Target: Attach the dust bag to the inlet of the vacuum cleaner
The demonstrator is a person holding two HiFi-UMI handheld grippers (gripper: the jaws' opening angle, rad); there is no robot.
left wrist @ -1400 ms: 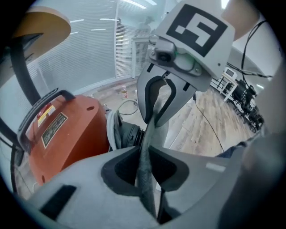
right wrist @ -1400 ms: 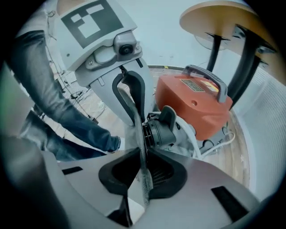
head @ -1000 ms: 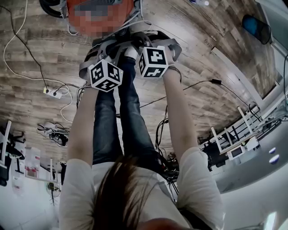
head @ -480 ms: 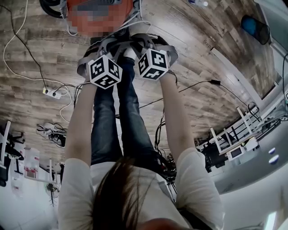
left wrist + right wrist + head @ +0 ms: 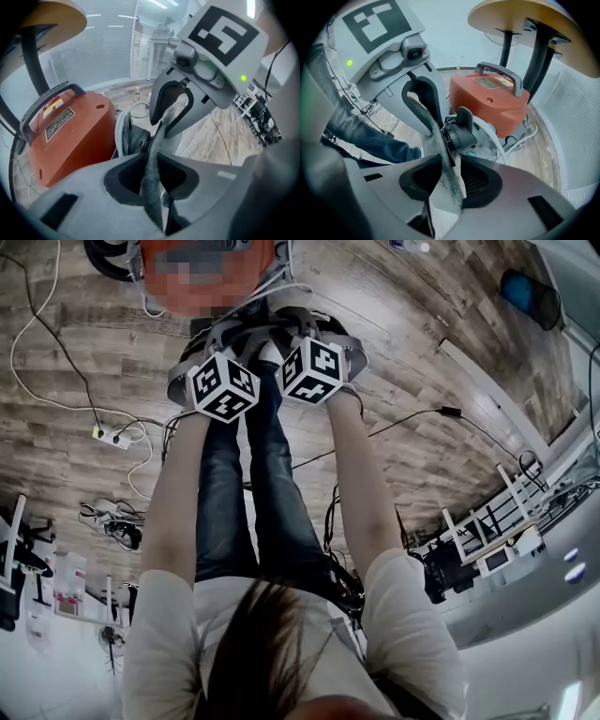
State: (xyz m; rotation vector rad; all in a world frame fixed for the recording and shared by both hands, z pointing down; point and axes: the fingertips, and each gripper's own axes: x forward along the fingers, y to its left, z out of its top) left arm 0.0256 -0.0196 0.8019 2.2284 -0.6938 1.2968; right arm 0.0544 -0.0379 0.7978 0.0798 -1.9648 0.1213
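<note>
cables (image 5: 112,521) and power strip (image 5: 111,437) lie on floor (image 5: 394,334) near vacuum cleaner (image 5: 487,101).

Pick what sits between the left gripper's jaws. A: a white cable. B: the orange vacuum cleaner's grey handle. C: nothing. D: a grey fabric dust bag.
D: the left gripper view shows the grey fabric dust bag pinched between the pads of the left gripper, whose jaws have just been opening a little, with the black round inlet beyond.

Bright, even daylight; strong fisheye bending at edges.
</note>
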